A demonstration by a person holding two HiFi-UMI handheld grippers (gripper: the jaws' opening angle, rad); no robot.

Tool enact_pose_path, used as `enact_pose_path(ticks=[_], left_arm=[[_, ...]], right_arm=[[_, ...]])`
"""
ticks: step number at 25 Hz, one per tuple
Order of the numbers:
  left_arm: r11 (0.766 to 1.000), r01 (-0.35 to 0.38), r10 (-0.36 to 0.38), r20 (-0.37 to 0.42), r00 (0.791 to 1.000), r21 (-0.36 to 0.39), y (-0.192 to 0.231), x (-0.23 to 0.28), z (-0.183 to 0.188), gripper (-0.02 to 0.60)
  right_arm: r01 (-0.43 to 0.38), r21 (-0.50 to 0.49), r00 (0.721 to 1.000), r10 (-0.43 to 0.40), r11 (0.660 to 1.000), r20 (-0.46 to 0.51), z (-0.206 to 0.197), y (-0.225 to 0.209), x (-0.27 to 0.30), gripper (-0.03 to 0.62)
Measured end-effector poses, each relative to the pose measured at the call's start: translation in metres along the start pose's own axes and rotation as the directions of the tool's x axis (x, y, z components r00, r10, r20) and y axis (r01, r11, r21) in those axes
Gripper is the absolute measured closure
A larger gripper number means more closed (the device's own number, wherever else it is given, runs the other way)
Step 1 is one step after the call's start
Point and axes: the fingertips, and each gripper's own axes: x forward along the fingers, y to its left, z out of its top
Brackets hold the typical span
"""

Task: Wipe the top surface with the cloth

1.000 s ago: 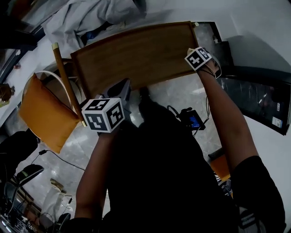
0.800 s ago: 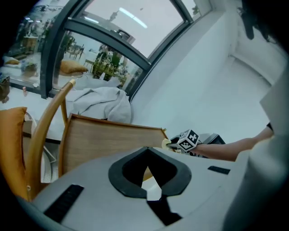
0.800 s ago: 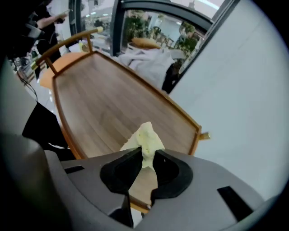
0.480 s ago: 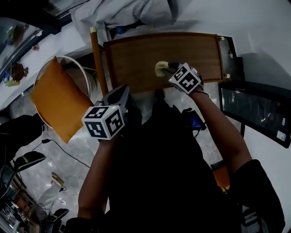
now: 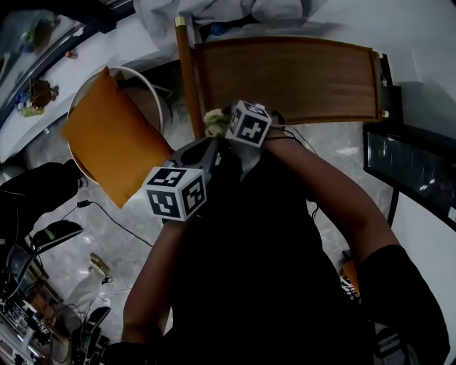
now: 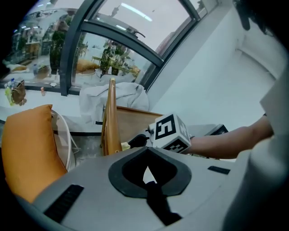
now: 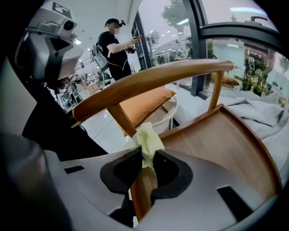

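The pale yellow cloth [image 7: 148, 140] is bunching up between the jaws of the right gripper [image 7: 146, 159], which are clamping it at their tips. In the head view the cloth [image 5: 215, 121] is sitting at the near left corner of the wooden top surface [image 5: 285, 78], just beside the upright wooden post [image 5: 187, 71]. Whether it is pressing on the wood is not clear. In the right gripper view a strip of wooden edge is showing just under the cloth, and the brown top [image 7: 216, 140] is stretching away to the right. The left gripper [image 5: 203, 153] is hanging near the right one, on its near left side, off the surface; its jaws are standing together with nothing between them. Left of the post, an orange cushion [image 5: 114, 146] is leaning in a white round chair frame [image 5: 153, 85]. A heap of pale grey fabric [image 5: 214, 11] is lying beyond the far edge of the top. In the right gripper view a person [image 7: 115, 49] is standing in the background.
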Motion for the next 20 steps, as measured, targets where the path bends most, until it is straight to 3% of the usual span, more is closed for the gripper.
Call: enact_pose_path(ticks=[11, 15, 20], left_arm=[[1.0, 0.008, -0.007, -0.044, 0.999, 0.016, 0.012, -0.002, -0.014, 0.569], [0.999, 0.024, -0.022, -0.051, 0.998, 0.032, 0.0, 0.007, -0.008, 0.569], [0.998, 0.034, -0.03, -0.077, 0.997, 0.053, -0.013, 0.019, -0.007, 0.569]], right_arm=[[0.003, -0.086, 0.998, -0.008, 0.996, -0.065, -0.003, -0.002, 0.028, 0.513], [-0.005, -0.114, 0.993, -0.009, 0.993, -0.121, -0.02, -0.006, 0.023, 0.513], [0.016, -0.104, 0.994, -0.027, 0.994, -0.102, -0.042, -0.013, 0.008, 0.516]])
